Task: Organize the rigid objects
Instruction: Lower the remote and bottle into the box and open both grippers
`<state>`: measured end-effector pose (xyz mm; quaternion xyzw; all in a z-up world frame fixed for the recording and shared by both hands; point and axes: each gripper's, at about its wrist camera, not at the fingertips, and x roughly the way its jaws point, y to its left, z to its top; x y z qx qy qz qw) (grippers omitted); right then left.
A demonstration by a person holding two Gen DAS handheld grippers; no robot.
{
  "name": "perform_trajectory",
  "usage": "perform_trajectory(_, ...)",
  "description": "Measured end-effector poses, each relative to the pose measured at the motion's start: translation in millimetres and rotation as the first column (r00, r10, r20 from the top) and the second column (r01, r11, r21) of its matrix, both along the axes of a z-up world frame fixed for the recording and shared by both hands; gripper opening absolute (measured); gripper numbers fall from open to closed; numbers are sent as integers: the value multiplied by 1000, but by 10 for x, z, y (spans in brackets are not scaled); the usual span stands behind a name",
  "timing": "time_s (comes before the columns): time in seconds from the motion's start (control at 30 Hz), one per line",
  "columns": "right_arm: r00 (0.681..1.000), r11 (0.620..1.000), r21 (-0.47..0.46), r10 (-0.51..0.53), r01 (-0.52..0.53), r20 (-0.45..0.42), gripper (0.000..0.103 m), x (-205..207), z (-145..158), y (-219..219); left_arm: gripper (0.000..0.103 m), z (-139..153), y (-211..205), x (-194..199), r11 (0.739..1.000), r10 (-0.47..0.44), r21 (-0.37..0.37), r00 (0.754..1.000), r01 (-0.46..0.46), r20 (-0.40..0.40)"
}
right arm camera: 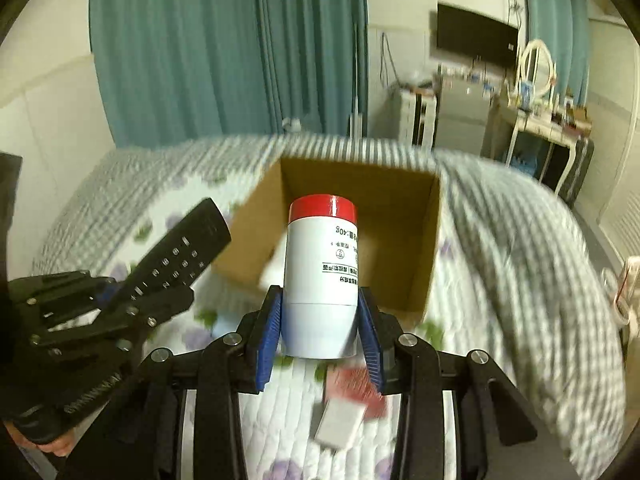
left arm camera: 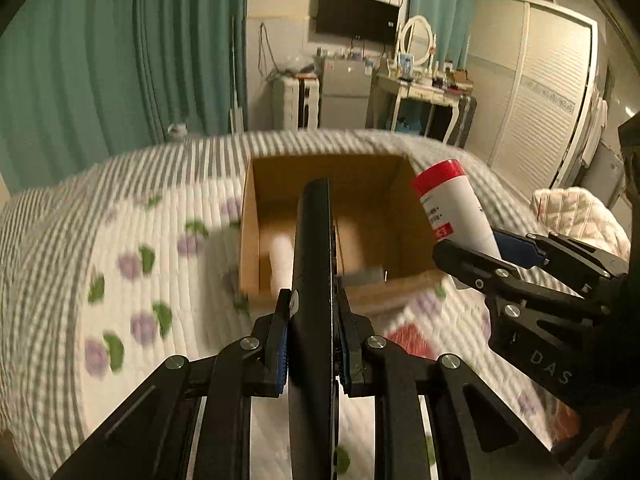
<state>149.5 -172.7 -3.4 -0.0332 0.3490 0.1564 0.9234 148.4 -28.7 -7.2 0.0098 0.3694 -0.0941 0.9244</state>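
My left gripper is shut on a black remote control, held edge-on and pointing toward an open cardboard box on the bed. The remote also shows in the right wrist view. My right gripper is shut on a white bottle with a red cap, held just short of the box. The bottle shows at the right of the left wrist view. A white object lies inside the box.
The bed has a quilted cover with purple flowers and grey stripes. A red packet and a small white box lie on the cover below my right gripper. Teal curtains, a dresser and a wardrobe stand beyond the bed.
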Motion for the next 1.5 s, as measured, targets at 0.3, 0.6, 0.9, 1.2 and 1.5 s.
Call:
perform_trajectory(0.3,997,999,-26,-31,33,70,36,582,382,-221,19,-37,-257,671,1000,19,13,1000,-19,7)
perform_trajectory(0.6,999,998,-49,-33,32,-6,36,1070,-90,-350,19,-691,-389,1080,1000,15,17,995,-13,-98)
perform_trajectory(0.9,999,998,-48,-45,44,-20,36,1270,-332,-375,37,-767,-411,1143,1000,28,15,996,-27,-81)
perform_trajectory(1.2,998,999,-26,-49,48,-44,38,1326,-473,-289,41,-448,-205,919,999,44,8,999,-44,-15)
perform_trajectory(1.5,994,992,-69,-104,107,36,58,930,9,-289,80,58,93,373,994,96,44,991,-100,96)
